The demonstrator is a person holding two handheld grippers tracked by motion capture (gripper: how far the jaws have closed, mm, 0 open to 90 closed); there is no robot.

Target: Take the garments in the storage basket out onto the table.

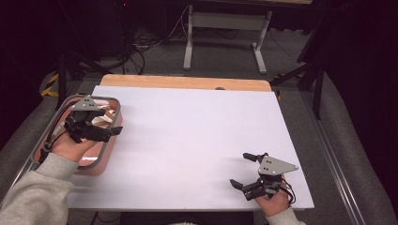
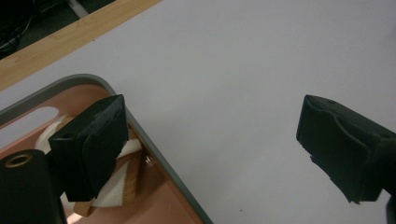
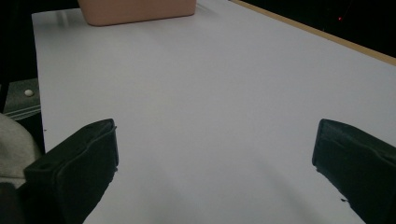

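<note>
Left gripper [image 2: 212, 149] jaws spread wide, empty, one over the pink bin [image 2: 88, 80], the other over the white tabletop [image 2: 243, 60]. Inside the bin, white and tan pieces [image 2: 122, 175], identity unclear. Bin at the table's left edge [image 1: 109, 154]. Right gripper [image 3: 215, 163] jaws likewise spread, holding nothing, hovering near the front right corner [image 1: 244, 169] above bare white surface, well apart from the bin [image 3: 135, 11].

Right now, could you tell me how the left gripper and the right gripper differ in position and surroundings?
The left gripper hovers at the pink basket; the right gripper sits over bare white table. The left is at the table's left edge, the right near its front right corner. Both are open, holding nothing.
</note>
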